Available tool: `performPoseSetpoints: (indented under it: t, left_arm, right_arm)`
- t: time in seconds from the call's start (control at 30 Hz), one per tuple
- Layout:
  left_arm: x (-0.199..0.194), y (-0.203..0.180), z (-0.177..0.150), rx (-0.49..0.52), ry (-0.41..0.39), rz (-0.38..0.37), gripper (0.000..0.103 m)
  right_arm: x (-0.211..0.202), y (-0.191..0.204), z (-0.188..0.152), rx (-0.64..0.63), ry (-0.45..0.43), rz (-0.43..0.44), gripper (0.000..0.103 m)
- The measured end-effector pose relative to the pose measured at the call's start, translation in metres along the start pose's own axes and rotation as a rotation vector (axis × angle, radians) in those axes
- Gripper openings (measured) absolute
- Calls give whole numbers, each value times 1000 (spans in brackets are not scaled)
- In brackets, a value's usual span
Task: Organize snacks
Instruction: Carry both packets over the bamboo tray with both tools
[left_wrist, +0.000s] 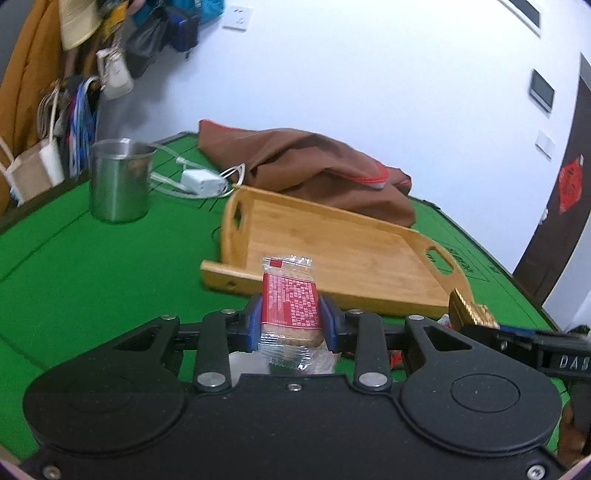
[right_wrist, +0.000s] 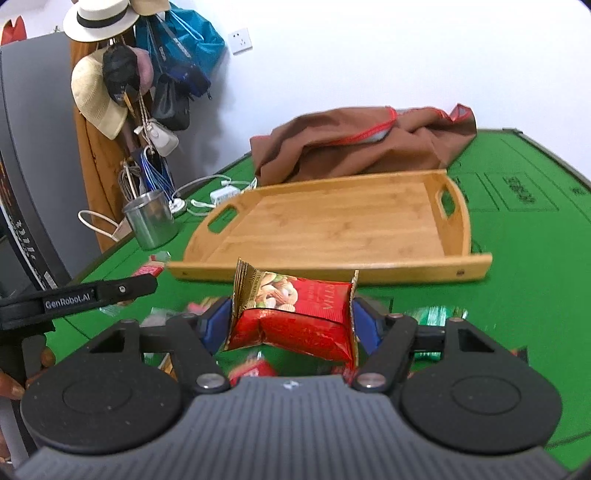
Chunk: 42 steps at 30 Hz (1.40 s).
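Note:
My left gripper is shut on a red-labelled biscuit packet in clear wrap, held above the green table just short of the wooden tray. My right gripper is shut on a red and gold nut snack packet, held above the table in front of the same tray, which holds nothing. Several loose snacks lie on the table under and beside the right gripper. The right gripper with its gold-edged packet shows in the left wrist view; the left gripper shows in the right wrist view.
A steel cup stands left of the tray. A white charger with cables and a brown cloth bag lie behind the tray. Bags and hats hang on a rack past the table's far left edge.

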<state>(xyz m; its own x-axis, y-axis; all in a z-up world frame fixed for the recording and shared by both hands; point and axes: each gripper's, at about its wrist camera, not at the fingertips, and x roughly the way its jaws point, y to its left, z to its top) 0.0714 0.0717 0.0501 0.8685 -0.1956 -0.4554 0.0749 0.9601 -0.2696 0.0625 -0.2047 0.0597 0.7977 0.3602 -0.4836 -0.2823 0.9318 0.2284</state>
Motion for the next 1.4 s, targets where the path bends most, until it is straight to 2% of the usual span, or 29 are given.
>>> performPoseSetpoints:
  t: [0.13,0.53,0.83,1.23,1.4]
  left_arm:
    - [8,-10,11,32,-13,-14,30]
    - [36,-22,48,78,-33,-50,30]
    - [70,-25,70,106,10,-58,30]
    - [127,-21,103,155,58,-4,31]
    - [162,-15,120,132,109,-39,31]
  right_arm:
    - [2,-5,14,-23,-23,-28,70]
    - [21,-32,53,1,-40,-23,71]
    - [50,-60,85,40,-19,-63,71]
    - [107,-94,119,68,60,-103,71]
    - [133,-101,134,53,87,-126,71]
